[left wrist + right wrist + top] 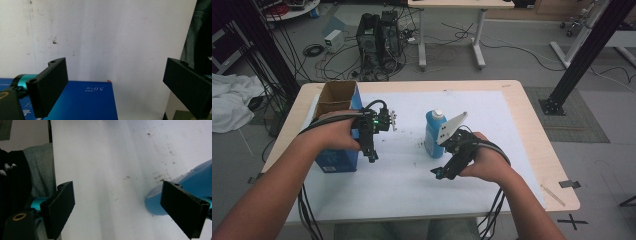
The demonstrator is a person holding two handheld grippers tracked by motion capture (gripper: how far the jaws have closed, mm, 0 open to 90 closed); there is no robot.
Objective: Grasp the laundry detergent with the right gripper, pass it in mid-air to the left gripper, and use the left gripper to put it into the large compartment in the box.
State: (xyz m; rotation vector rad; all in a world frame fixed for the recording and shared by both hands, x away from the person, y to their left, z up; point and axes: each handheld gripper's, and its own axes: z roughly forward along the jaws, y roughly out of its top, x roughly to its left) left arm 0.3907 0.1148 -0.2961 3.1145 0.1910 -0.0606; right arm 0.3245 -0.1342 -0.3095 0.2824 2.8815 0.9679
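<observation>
The upright blue plastic bottle with a white cap (434, 134) stands on the white-covered surface (492, 130), just beside the right gripper (441, 172). That gripper's jaws are spread wide and hold nothing; in the right gripper view the bottle (192, 185) sits at the edge, behind one jaw rather than between the two. The left gripper (371, 156) is likewise wide open and empty, near the open blue cardboard box (338, 122). The likely risk is that a jaw swinging in off-centre knocks the tall, narrow bottle over before it can be gripped.
</observation>
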